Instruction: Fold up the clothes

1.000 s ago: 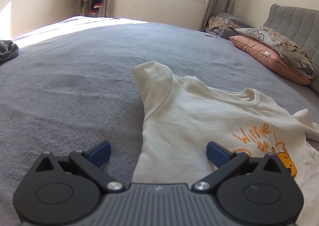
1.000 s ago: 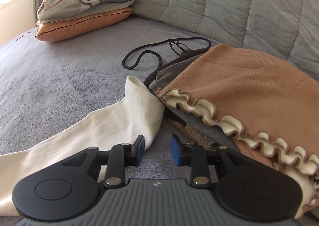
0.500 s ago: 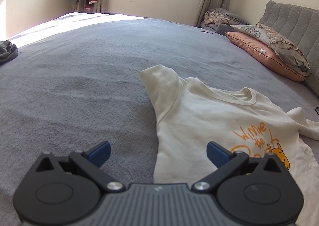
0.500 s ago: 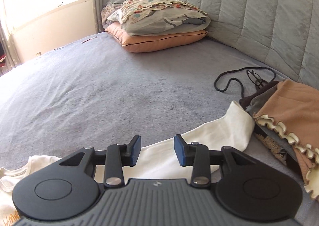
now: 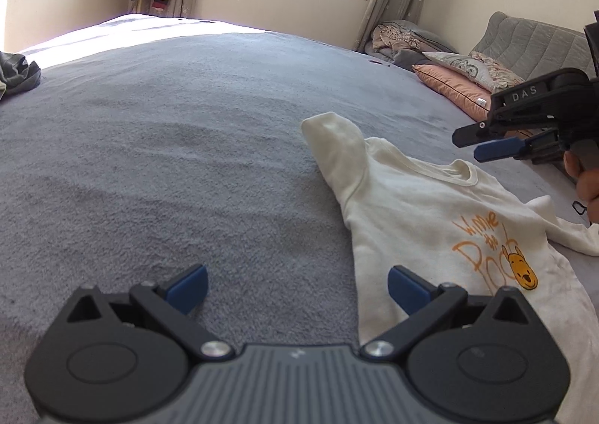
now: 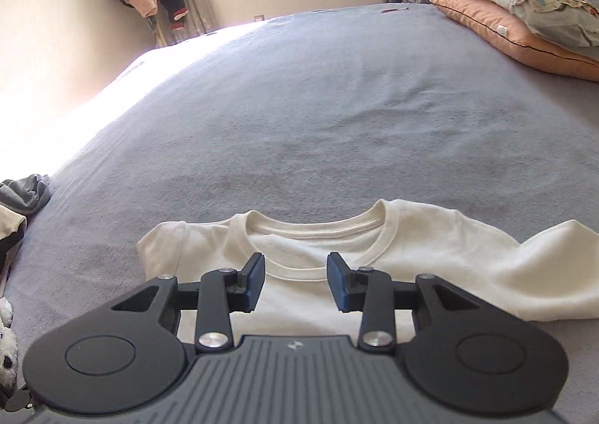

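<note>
Nearest the left camera, the left gripper (image 5: 295, 283) hangs with its blue pads spread wide and nothing between them, low over the grey bedspread (image 5: 187, 161) beside the hem side of the cream T-shirt (image 5: 430, 210). The right gripper (image 6: 295, 281) hovers over the shirt's chest just short of the collar (image 6: 314, 233), jaws parted to a narrower gap and holding no cloth. The shirt lies face up and spread out, print showing, one sleeve (image 5: 337, 147) angled up, the other sleeve (image 6: 524, 274) rumpled and doubled on itself. A likely fault is a pinch that takes only the top layer or catches bedspread pile too, skewing the fold; the bunched sleeve could drag. Beyond the collar lies broad open bedspread; pillows (image 6: 524, 23) edge the far right, a crumpled garment (image 6: 26, 191) the left.
</note>
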